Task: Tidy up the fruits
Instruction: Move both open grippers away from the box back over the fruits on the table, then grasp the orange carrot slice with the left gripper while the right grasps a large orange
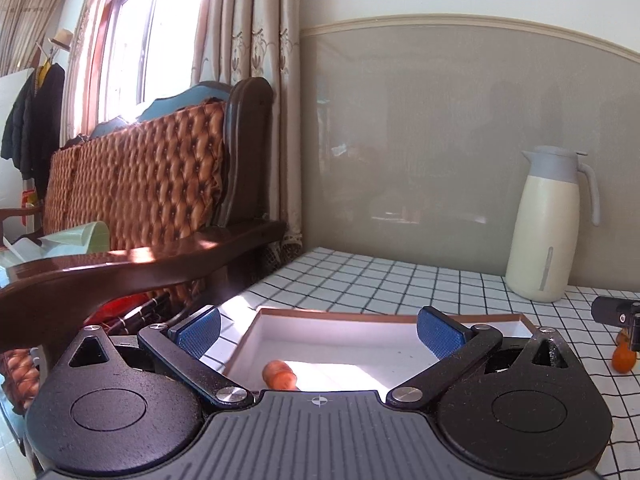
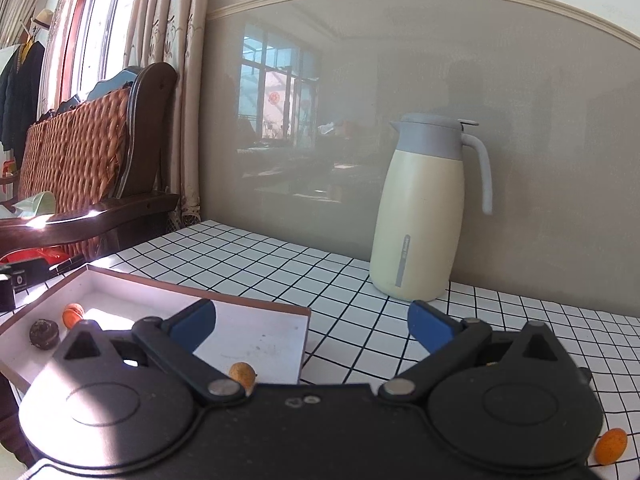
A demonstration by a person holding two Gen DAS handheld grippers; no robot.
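Note:
A shallow white box with a brown rim (image 1: 376,316) lies on the checked tablecloth; it also shows in the right wrist view (image 2: 224,304). My left gripper (image 1: 318,330) is open and empty above the box, over an orange fruit (image 1: 279,374). My right gripper (image 2: 312,320) is open and empty over the box's right edge. In the right wrist view the box holds an orange fruit (image 2: 73,314), a dark round fruit (image 2: 44,333) and a yellow-orange fruit (image 2: 242,374) near my fingers. One orange fruit (image 2: 610,445) lies on the cloth at right; another (image 1: 624,358) shows in the left wrist view.
A cream thermos jug with a grey lid (image 2: 424,216) stands at the back by the wall (image 1: 548,228). A dark wooden sofa with a brown tufted cushion (image 1: 140,184) stands left of the table. The other gripper's tip (image 1: 616,314) shows at the right edge.

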